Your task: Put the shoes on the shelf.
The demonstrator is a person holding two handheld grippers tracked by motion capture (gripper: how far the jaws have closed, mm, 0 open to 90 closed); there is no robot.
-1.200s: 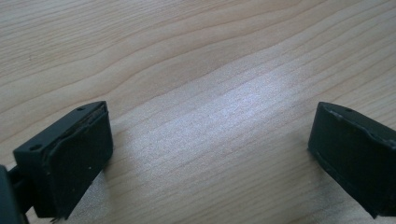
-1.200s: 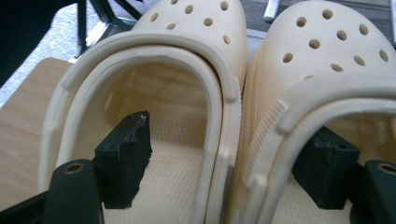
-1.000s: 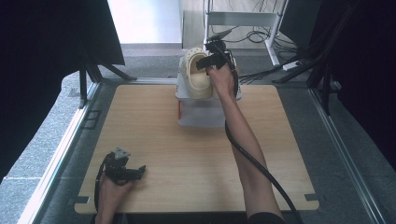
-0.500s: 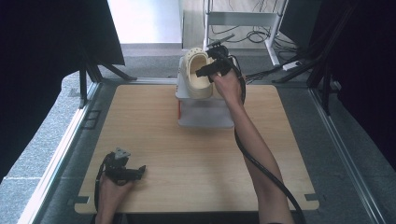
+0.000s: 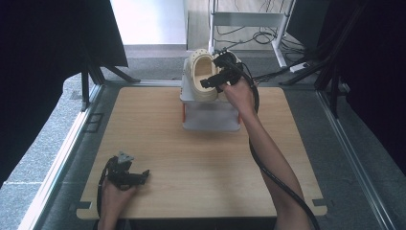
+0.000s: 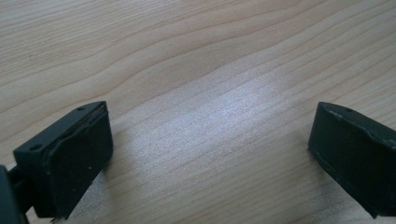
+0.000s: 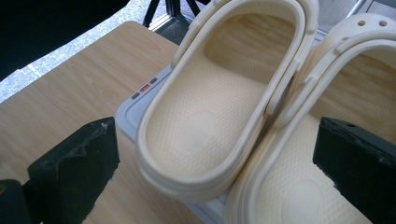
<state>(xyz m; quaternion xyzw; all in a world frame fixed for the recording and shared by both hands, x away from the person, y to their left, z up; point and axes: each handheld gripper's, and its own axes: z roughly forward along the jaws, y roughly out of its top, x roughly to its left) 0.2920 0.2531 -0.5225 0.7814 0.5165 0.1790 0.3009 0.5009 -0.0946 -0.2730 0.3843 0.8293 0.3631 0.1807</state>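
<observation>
1. At the far edge of the wooden table (image 5: 201, 158) we see a pale grey box (image 5: 210, 115); two cream clogs sit side by side on top of it, touching along their rims.
2. In the right gripper view the left clog (image 7: 219, 102) lies with its heel overhanging the box's front edge; the right clog (image 7: 327, 140) runs off the frame.
3. The right gripper (image 5: 221, 76) hovers over the clogs at the end of an outstretched forearm; its jaws stand wide apart — one beside the left clog's outer wall, the other over the right clog's footbed — and we see nothing gripped between them.
4. The left gripper (image 5: 128, 175) rests low at the table's near left corner, well apart from the box; its jaws are spread wide over bare wood — empty.
</observation>
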